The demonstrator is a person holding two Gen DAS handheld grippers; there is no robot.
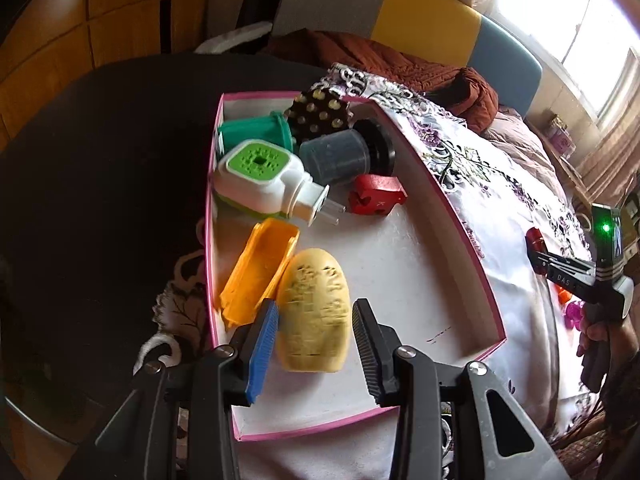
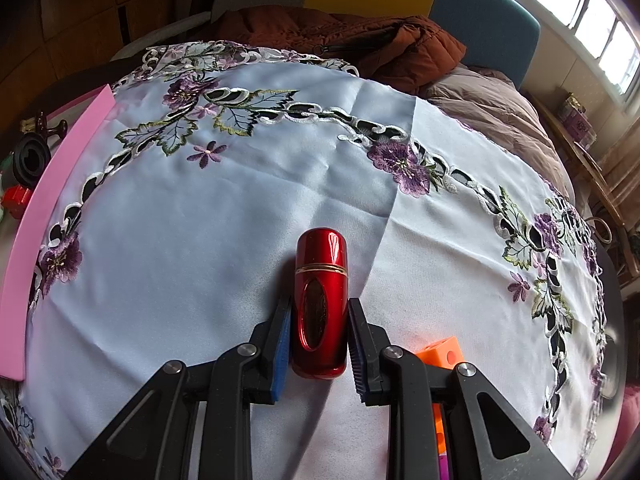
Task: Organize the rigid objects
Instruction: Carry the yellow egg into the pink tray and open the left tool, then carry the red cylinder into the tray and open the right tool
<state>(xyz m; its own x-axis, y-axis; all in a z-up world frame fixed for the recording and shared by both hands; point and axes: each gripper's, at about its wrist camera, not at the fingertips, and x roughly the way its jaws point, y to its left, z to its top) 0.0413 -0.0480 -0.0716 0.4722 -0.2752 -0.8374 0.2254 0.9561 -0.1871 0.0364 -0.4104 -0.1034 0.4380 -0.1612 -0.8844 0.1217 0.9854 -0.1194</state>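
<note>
Yellow oval case [image 1: 314,312] sat between the left gripper [image 1: 314,344] jaws, parted, apparently just placed in pink box [image 1: 460,240]; right gripper [image 2: 320,344] jaws clamped red capsule [image 2: 320,304] for transfer.

The red bottle [image 2: 320,312] is glossy, metal-looking, mirror-smooth with a thin gold band. Under it the tablecloth [image 2: 240,220] is smooth, faintly shiny cloth with raised embroidered flowers. The pink box [image 1: 460,248] looks like matt card — white paper inside. In it, the yellow egg [image 1: 314,320] is matt with a rough, engraved face; the plug-in [image 1: 260,180] beside it is glossy plastic.
</note>
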